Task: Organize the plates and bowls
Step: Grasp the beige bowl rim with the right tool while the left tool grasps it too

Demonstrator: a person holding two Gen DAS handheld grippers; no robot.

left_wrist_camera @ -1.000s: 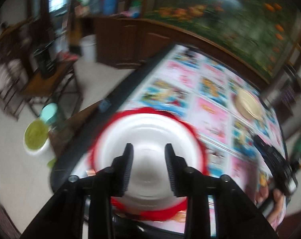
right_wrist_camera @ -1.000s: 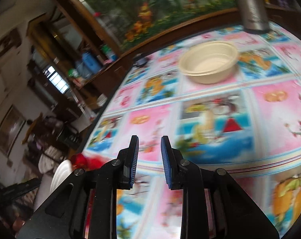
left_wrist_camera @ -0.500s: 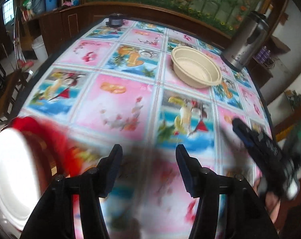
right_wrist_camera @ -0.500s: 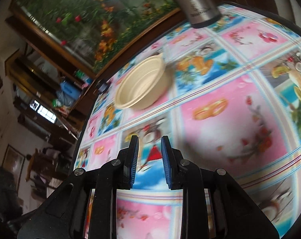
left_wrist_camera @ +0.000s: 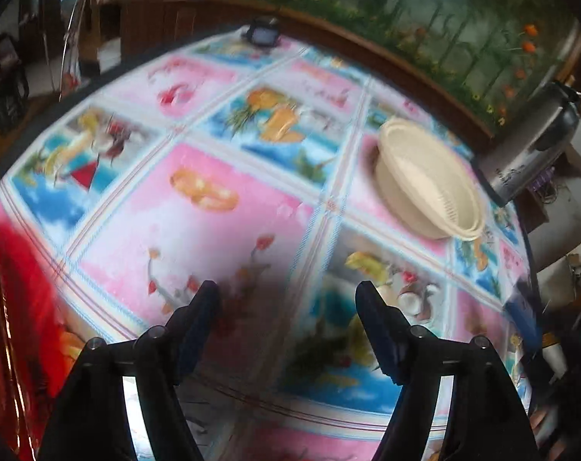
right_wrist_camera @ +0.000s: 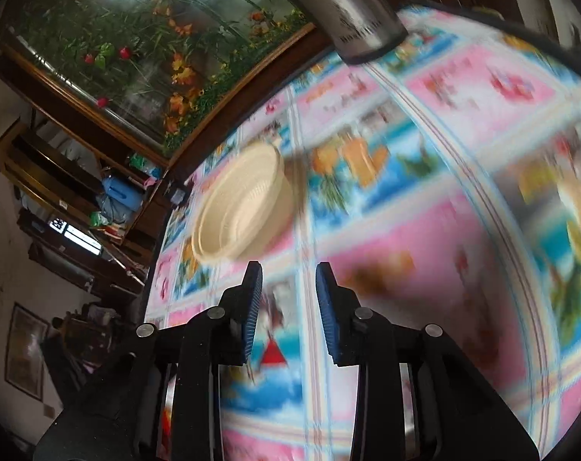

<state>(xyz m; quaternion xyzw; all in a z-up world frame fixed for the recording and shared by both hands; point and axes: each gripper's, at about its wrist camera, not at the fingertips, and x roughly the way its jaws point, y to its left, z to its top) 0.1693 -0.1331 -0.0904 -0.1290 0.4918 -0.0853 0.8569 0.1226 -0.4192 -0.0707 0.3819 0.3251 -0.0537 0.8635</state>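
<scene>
Nearest the left tongs point(left_wrist_camera: 286, 307), at the lower left edge of the left wrist view, a blurred red shape point(left_wrist_camera: 17, 307) lay on the bench point(left_wrist_camera: 198, 238); what it was could not be told from that view. The left tongs hung released over the patterned cloth, their jaws opening and standing wide, with nothing between them and no pad touching anything. Beyond them and to their right, well apart, sat the cream bowl point(left_wrist_camera: 428, 184), which looked like two or more nested bowls with stacked rims, tilted in the fisheye; nothing showed inside the top one. Past the bowl, farther right, stood a steel flask point(left_wrist_camera: 536, 146) at the bench's far edge, and a small dark object point(left_wrist_camera: 263, 34) lay at the far rim ahead of the tongs. The right tongs point(right_wrist_camera: 288, 296) were also released, their jaws opening but only narrowly parted, empty, hovering above the cloth. From them the cream bowl point(right_wrist_camera: 240, 207) lay just ahead and slightly left, blurred, apart from the pads. The steel flask point(right_wrist_camera: 348, 11) rose farther off, above and to the right. Only the right wrist view showed the shelves point(right_wrist_camera: 79, 199) and a framed picture point(right_wrist_camera: 25, 353) at left; only the left showed the red shape.
</scene>
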